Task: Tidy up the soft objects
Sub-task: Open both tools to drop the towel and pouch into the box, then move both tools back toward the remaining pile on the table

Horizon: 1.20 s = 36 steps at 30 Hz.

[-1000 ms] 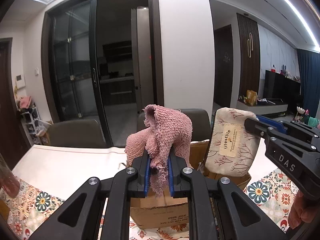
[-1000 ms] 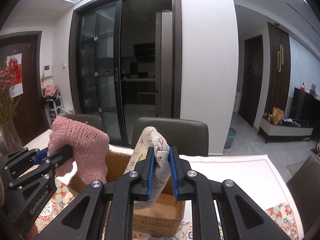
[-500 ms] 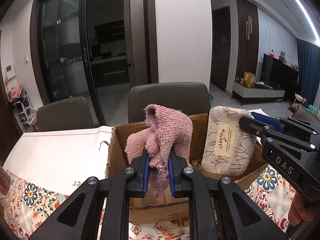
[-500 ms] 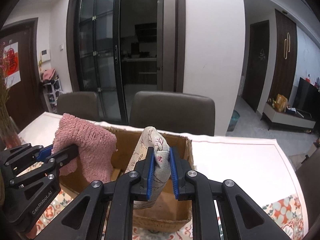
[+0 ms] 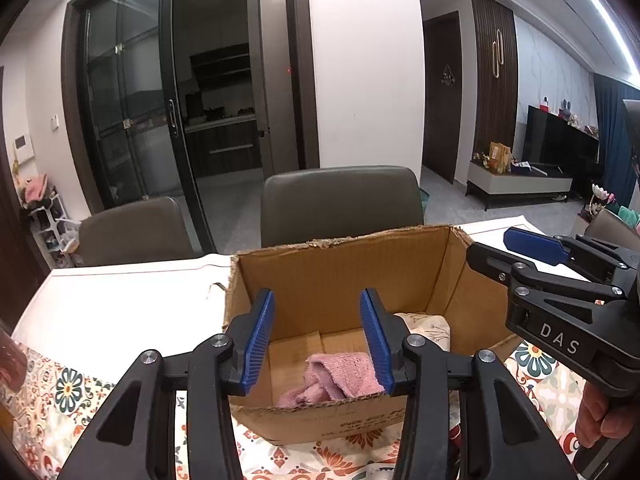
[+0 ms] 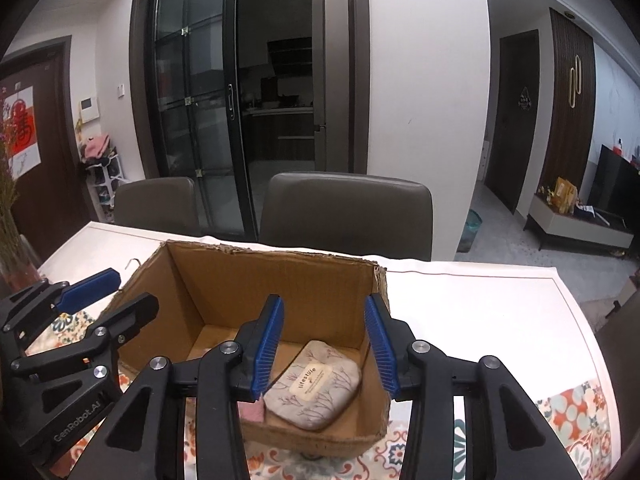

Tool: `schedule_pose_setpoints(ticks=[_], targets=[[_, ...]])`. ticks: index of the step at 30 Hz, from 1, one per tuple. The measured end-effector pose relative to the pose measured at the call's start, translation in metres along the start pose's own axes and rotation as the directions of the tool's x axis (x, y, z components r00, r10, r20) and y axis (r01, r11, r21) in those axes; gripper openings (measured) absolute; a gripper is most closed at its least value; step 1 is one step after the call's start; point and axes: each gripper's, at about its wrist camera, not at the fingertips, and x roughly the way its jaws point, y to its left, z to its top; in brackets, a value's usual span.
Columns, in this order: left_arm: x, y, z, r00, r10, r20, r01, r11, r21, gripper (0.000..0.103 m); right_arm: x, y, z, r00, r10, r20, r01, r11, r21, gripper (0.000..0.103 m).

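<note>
In the left wrist view, the left gripper (image 5: pixel 317 338) is seen over an open box (image 5: pixel 340 268), its jaws opening with nothing gripped; a pink cloth (image 5: pixel 334 376) lies crumpled on the box floor below them. The right gripper (image 5: pixel 516 246) is held at the box's right wall.

In the right wrist view, the right gripper (image 6: pixel 324 346) is likewise parting its jaws, empty. A beige pouch (image 6: pixel 314 390) is seen flat on the box (image 6: pixel 276 280) floor beneath. The left gripper (image 6: pixel 108 294) is seen at the left rim.

R claw (image 6: pixel 322 344) opening, empty, over cardboard box (image 6: pixel 276 280); floral pouch (image 6: pixel 314 390) flat inside, pink cloth (image 6: pixel 253 414) at its left.
</note>
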Motion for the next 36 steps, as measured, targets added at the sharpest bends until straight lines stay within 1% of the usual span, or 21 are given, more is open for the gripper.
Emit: schedule_pose_setpoints(ticks=[5,8,12,14,15,19,23,27,36], targets=[[-0.017,0.008,0.002,1.0,0.013,0.021,-0.013,1.0,-0.003,0.048,-0.018,0.0,0.001,1.0,-0.007,0.013,0.007,1.0,0.011,0.043],[-0.03,0.01,0.002,0.999,0.029,0.029,-0.029,1.0,0.005,0.048,-0.032,0.002,0.004,1.0,-0.007,0.025,0.006,1.0,0.017,0.043],[-0.053,0.009,0.003,0.998,0.03,0.046,-0.03,1.0,0.007,0.049,-0.05,0.006,0.005,0.999,-0.003,0.037,0.002,1.0,0.022,0.044],[-0.062,0.009,0.002,0.998,0.035,0.054,-0.035,0.999,0.003,0.049,-0.06,0.007,0.004,0.999,-0.005,0.044,0.004,1.0,0.024,0.048],[-0.069,0.009,0.002,0.997,0.034,0.062,-0.034,0.999,0.001,0.049,-0.066,0.008,0.004,0.999,-0.005,0.05,0.004,1.0,0.025,0.052],[-0.09,0.007,-0.001,0.996,0.039,0.078,-0.039,0.999,-0.003,0.05,-0.086,0.012,0.001,0.998,-0.006,0.066,0.004,1.0,0.025,0.053],[-0.108,0.007,-0.009,0.996,0.047,0.081,-0.047,0.999,-0.008,0.051,-0.105,0.015,-0.006,0.998,-0.004,0.067,0.002,0.999,0.033,0.053],[-0.126,0.003,-0.019,0.996,0.045,0.075,-0.045,0.999,-0.006,0.051,-0.122,0.013,-0.016,0.998,-0.001,0.07,-0.002,0.999,0.036,0.058],[-0.159,-0.007,-0.043,0.999,0.02,0.044,-0.019,1.0,-0.018,0.053,-0.157,0.01,-0.041,0.999,0.024,0.048,-0.026,0.998,0.05,0.058]])
